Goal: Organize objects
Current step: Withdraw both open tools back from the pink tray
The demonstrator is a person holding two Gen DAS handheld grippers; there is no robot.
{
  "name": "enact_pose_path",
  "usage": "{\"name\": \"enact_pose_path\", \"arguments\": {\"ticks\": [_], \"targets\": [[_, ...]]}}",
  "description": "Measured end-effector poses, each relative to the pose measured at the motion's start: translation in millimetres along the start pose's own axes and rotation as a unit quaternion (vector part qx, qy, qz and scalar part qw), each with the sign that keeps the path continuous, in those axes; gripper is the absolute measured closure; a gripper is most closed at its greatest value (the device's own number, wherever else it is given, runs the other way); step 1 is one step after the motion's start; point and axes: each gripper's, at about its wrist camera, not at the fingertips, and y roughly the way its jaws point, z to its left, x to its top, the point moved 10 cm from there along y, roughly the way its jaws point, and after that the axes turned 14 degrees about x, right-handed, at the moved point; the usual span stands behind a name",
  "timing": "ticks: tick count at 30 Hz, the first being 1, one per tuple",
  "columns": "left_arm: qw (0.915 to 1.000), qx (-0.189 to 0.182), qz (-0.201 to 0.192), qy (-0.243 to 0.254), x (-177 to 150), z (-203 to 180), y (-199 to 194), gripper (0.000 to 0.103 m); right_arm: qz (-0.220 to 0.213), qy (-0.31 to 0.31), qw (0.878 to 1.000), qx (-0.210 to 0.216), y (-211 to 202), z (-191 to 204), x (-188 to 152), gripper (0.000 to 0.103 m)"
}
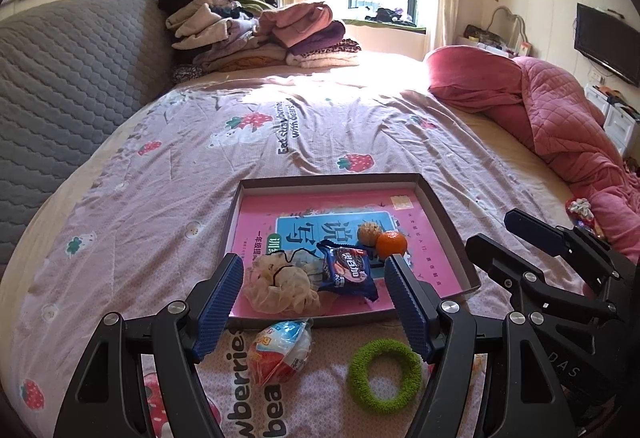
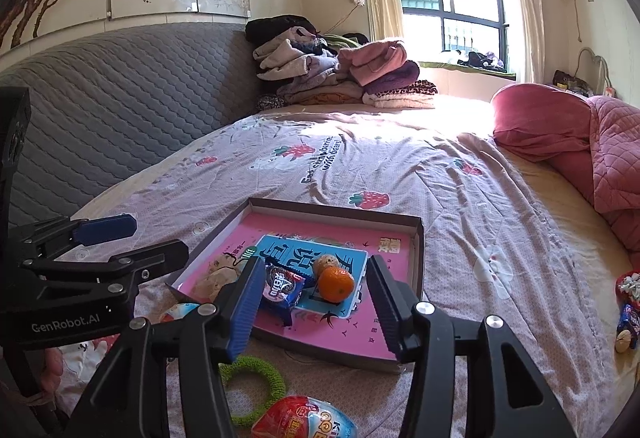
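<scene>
I am holding both claws released above the near edge of the bed, and what matters for the coming move is that the two things not yet put away are lying on the bedspread on my side of the shallow box (image 1: 430, 198), below my fingers rather than ahead of them. My left gripper (image 1: 314, 308) is hanging with jaws spread wide and nothing between them, and the red-and-white egg-shaped packet (image 1: 282, 352) is sitting just under that gap, its long axis running slantwise from the near left up toward the box's front wall, which it is nearly touching. The green fuzzy ring (image 1: 385, 376) is lying flat to the right of it, tucked close beneath my left claw's right finger. My right gripper (image 2: 310, 308) is likewise open and empty; from its camera the ring (image 2: 256, 390) is showing under its left finger and the packet (image 2: 304, 420) is at the very bottom edge, so I am judging the left hand nearer to the packet, and the ring within reach of either. Inside the box the blue biscuit wrapper (image 1: 348, 270), the mandarin (image 1: 392, 243), a small brown ball (image 1: 369, 233) and a beige scrunchie (image 1: 280, 284) are already resting on the pink book. The box's low front wall is standing between the loose items and their place, so I am expecting to lift over it, and the two claws are crowding each other closely.
</scene>
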Motion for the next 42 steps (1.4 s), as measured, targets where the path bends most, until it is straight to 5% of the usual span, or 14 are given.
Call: {"name": "enact_pose_path", "arguments": {"ticks": [42], "targets": [[0.9999, 0.010, -0.009, 0.000, -29, 26, -32, 0.028, -0.020, -0.007, 1.000, 0.001, -31, 24, -1, 0.044]]}}
